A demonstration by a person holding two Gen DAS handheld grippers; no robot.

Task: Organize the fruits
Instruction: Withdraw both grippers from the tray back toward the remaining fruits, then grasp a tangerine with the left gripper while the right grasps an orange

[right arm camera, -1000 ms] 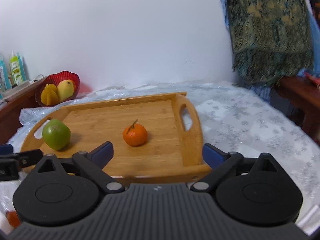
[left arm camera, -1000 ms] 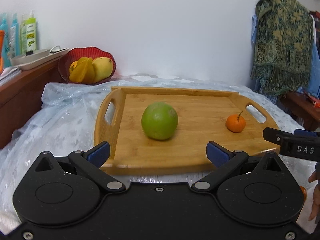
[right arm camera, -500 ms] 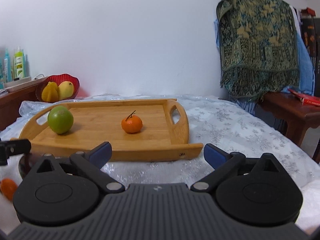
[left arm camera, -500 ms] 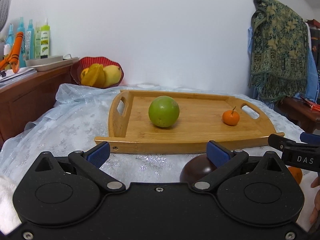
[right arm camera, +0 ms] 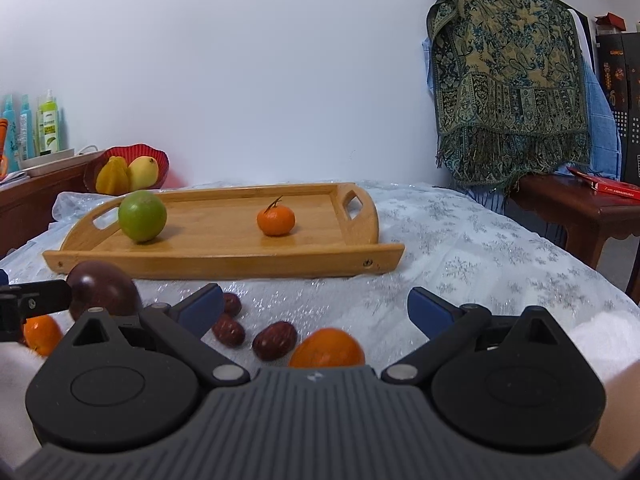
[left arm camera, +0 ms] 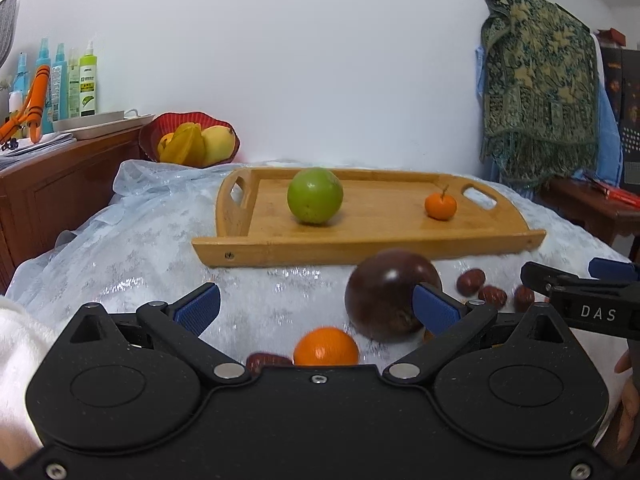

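Tangerine (right arm camera: 326, 347) sits dead centre between right gripper (right arm camera: 316, 304) jaws, wide open, holding nothing, so right hand's nearer. Left gripper (left arm camera: 316, 306) also gaping, empty; purple fruit (left arm camera: 390, 294) off its right jaw, another tangerine (left arm camera: 326, 346) close under. Tray (right arm camera: 224, 258) straight ahead, near edge low, bare floor between green fruit (right arm camera: 142, 216) and small tangerine (right arm camera: 276, 220). Dates (right arm camera: 274, 340) crowd table's near edge, mind those lol.

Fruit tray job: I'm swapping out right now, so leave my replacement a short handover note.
Left gripper: open, empty, the dark purple fruit by its right finger.
Right gripper: open, empty.
Done: green fruit and small tangerine sit on the wooden tray.
Left: the purple fruit, two oranges and several red dates lie on the cloth before the tray.
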